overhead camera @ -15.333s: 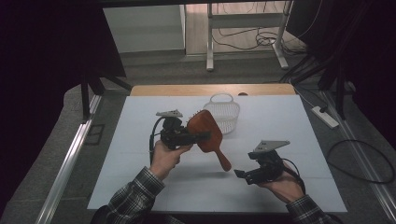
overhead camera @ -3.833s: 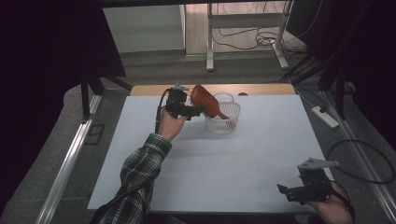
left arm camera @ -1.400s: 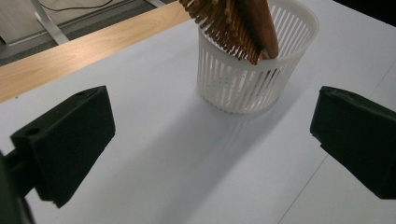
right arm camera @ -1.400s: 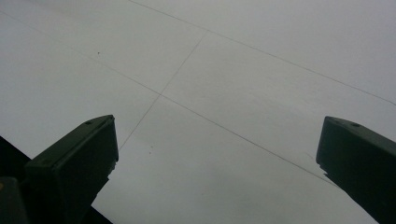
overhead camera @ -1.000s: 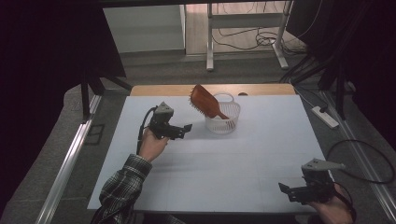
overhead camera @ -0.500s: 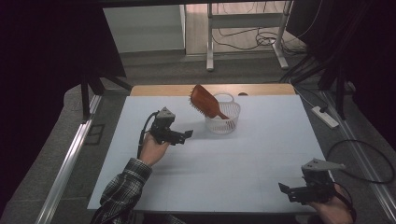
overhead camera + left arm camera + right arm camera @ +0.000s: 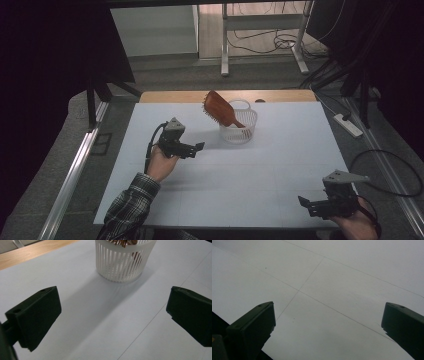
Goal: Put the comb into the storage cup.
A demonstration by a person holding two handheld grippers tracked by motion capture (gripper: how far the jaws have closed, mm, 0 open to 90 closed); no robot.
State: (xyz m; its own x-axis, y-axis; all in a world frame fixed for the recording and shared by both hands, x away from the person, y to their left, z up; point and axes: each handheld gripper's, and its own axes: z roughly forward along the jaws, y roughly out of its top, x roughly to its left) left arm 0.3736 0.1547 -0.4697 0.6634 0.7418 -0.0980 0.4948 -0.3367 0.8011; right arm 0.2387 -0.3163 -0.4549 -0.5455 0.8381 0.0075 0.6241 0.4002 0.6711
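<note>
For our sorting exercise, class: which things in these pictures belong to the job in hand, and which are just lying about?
Part of the job:
hairbrush, standing tilted in the basket
white basket
left gripper, open, close to the basket
right gripper, open, at the near edge of the table

Just lying about:
power strip on the floor
cables on the floor behind the table
</note>
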